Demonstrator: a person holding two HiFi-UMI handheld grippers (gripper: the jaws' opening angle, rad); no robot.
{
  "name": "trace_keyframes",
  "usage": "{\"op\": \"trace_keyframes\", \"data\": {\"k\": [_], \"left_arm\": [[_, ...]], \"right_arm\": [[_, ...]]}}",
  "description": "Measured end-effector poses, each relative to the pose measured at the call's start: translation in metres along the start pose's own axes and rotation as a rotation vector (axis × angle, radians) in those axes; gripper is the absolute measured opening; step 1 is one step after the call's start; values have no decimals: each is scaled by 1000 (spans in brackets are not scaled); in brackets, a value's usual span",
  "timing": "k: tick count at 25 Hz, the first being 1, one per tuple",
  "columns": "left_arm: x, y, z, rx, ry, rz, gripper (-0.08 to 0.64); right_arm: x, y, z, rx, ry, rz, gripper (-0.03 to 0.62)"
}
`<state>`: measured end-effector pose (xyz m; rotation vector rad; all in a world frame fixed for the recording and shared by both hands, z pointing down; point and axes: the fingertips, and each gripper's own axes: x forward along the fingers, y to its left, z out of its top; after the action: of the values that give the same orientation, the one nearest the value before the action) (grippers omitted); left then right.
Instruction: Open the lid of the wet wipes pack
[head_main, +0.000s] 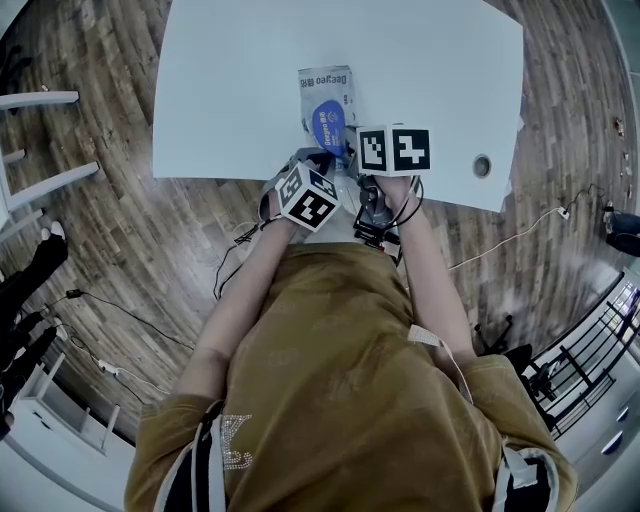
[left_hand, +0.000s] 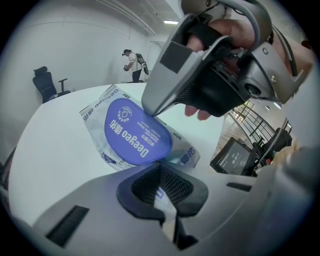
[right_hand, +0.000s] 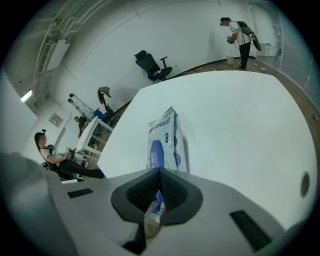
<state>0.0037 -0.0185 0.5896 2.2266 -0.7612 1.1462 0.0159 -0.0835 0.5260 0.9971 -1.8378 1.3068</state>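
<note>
- Because a soft pack would rise with its lid, the left gripper (left_hand: 160, 192) seems to be serving as the anchor. Its jaws are clamped tight on the near end of the silvery-white soft plastic wet wipes pack (head_main: 325, 85), with a sliver of printed film pinched between the ribbed pads.
- Just right of that grip, the wet wipes pack lies on the white rectangular table (head_main: 230, 80), close to the near edge. It runs lengthwise away from the person, so both grippers can reach it from the near side.
- On its upper face, toward the near half, sits the blue oval plastic lid (head_main: 328, 122), print upward. It looks flat or close to flat on the pack, so I judge the opening not yet done.
- At the right, the right gripper (right_hand: 152, 207) comes in beside the left one. Its jaws are squeezed together on a thin blue-and-pale strip.
- From the left gripper view, the right gripper's grey nose meets the right edge of the lid, so I take the strip to be the lid's rim or tab. I cannot rule out that some film is caught with it.
- With one gripper pinning the pack and the other on the lid's edge, the hold suits a peel up and away from the anchored end.
</note>
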Motion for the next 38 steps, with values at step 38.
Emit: {"op": "trace_keyframes", "data": {"k": [38], "left_arm": [[-32,-19,19,-34,-205,-99,2]], "right_arm": [[7,49,18,-28,-33,168,8]]}}
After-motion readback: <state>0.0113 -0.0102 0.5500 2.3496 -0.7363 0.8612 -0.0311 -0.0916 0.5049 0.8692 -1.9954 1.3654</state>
